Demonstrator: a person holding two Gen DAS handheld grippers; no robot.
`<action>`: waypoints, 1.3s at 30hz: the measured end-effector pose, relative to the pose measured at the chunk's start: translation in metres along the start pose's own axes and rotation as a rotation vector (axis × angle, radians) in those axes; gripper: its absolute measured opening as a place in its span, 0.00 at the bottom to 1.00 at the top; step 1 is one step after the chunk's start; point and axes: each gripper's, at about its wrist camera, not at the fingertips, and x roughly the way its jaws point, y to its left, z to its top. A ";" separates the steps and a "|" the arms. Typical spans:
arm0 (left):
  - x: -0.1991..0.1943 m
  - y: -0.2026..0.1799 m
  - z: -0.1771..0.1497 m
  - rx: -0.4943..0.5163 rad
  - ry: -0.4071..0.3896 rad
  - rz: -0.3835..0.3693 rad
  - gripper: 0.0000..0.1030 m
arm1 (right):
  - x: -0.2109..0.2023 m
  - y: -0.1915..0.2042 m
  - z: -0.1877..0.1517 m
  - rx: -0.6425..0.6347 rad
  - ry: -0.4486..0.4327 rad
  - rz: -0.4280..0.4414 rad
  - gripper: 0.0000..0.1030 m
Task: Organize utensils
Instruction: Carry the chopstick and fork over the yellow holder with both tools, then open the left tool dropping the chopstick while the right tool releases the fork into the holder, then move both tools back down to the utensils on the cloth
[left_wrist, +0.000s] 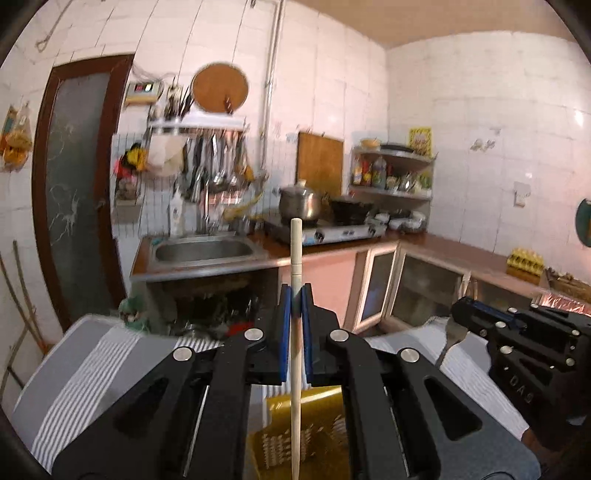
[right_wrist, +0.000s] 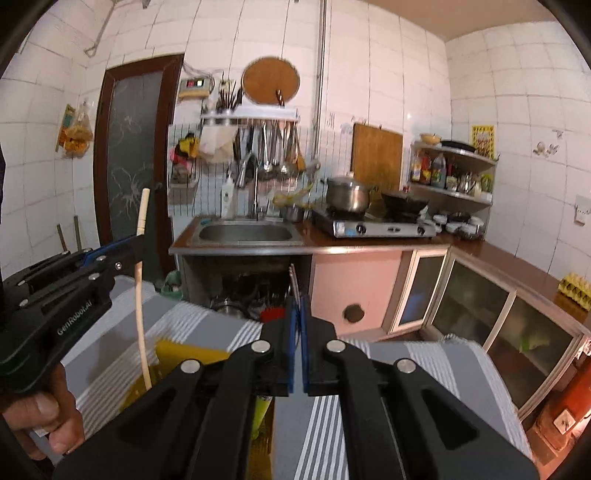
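A white-tiled kitchen is filling the background, with a steel sink set in a brown counter that is carrying a gas stove and a lidded pot. In front, a grey striped cloth is covering the near surface, and a yellow slotted basket is sitting on it, just below the left hand-held gripper. That gripper is clenching a pale wooden chopstick between its blue pads; the stick is standing nearly upright, its blunt end rising above the fingertips and its thin end reaching down over the basket. The right hand-held gripper is pinching a metal fork by its thin handle, jaws almost closed; seen from the left wrist, the tines are hanging downward over the striped cloth, to the right of the basket.
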 end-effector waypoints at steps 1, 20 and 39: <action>0.005 0.004 -0.007 -0.010 0.022 0.002 0.04 | 0.003 0.000 -0.007 0.000 0.014 0.004 0.02; -0.052 0.041 -0.025 -0.032 0.094 0.078 0.52 | -0.058 -0.013 -0.019 0.038 -0.012 0.002 0.38; -0.175 0.087 -0.202 -0.100 0.458 0.127 0.65 | -0.164 -0.059 -0.205 0.239 0.278 -0.076 0.38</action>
